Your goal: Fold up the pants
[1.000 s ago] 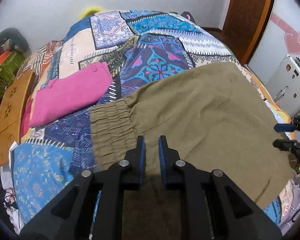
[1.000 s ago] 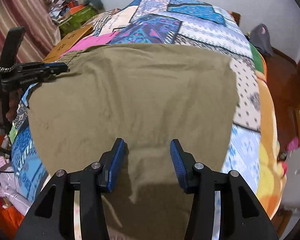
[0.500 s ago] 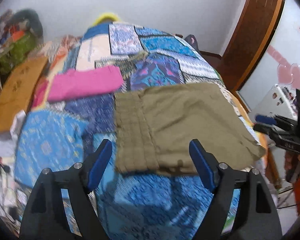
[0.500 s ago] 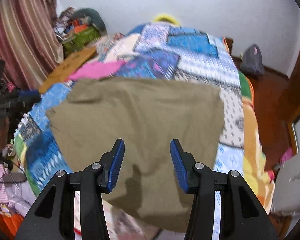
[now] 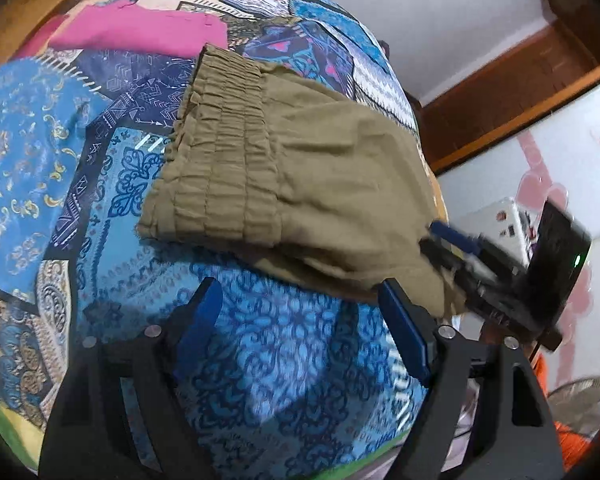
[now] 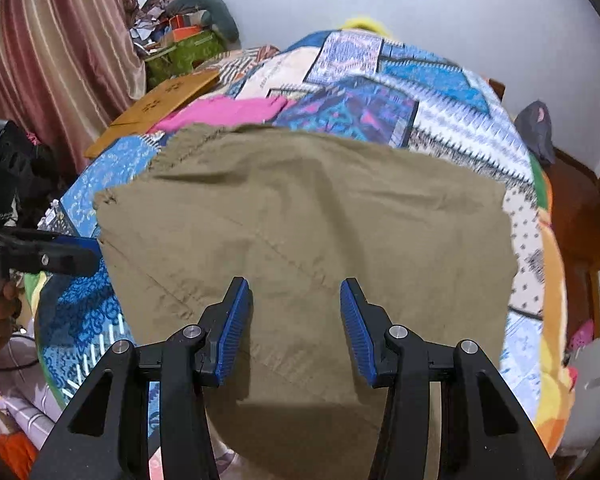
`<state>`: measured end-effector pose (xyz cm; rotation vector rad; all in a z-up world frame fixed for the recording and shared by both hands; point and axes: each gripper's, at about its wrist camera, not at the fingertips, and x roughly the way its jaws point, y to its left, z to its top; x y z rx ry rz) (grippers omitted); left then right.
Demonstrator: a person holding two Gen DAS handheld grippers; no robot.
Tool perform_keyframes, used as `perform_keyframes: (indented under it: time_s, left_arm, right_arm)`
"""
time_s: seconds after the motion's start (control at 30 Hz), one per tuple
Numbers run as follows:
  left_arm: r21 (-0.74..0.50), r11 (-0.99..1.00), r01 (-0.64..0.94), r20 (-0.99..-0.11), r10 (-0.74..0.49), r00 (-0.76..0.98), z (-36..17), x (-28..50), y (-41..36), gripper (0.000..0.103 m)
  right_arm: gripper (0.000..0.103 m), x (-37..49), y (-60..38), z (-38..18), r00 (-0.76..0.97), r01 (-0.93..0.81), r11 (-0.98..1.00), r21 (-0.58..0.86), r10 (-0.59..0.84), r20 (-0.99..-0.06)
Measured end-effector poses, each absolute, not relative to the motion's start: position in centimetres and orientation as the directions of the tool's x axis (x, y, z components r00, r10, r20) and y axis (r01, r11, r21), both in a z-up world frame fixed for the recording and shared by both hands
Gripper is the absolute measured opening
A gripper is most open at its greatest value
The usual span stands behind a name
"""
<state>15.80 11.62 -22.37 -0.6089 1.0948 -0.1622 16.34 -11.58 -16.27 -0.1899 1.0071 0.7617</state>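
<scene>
Right wrist: khaki pants [image 6: 308,232], no legible writing

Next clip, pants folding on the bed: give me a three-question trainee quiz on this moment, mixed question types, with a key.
1. True or false: the left gripper is clamped on the olive pants.
2. Which item lies beyond the pants' elastic waistband? A) pink garment B) white towel C) red pillow
3. Fill in: in the right wrist view, the right gripper hovers open over the ____.

Key: 1. False: its jaws stand wide apart above the patchwork bedspread. 2. A. 3. pants.
</scene>
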Motion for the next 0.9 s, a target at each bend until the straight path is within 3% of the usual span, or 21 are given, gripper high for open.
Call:
perform_keyframes:
  time_s: [0.17, 0.63, 0.73, 0.9]
  left_arm:
    - [-0.607, 0.770, -0.196, -0.740, -0.457, 0.494, -22.8, 17.4, 12.5, 0.080]
    - [-0.537, 0.789, -0.299, -0.792, -0.350, 0.500, -24.1, 22.7, 13.6, 0.079]
    - [-0.469, 0.836, -0.284, -0.819, -0.292, 0.493, -23.8, 23.3, 12.9, 0.066]
    - [-0.377, 0.903, -0.209, -0.815, -0.215, 0.539, -22.3, 23.0, 11.3, 0.032]
  right_arm:
    - [0.044, 16.4, -12.1, -16.8, 0.281, -0.637, 0.732, 0.243, 0.514, -0.811]
    - [0.045, 16.3, -12.2, -17.1, 0.271, -0.640, 0.722, 0.262, 0.531, -0.803]
    - [0.045, 16.3, -12.2, -17.0, 0.270, -0.635, 0.725, 0.266, 0.532, -0.803]
    - [0.045, 16.5, -12.2, -16.9, 0.269, -0.629, 0.730, 0.269, 0.528, -0.805]
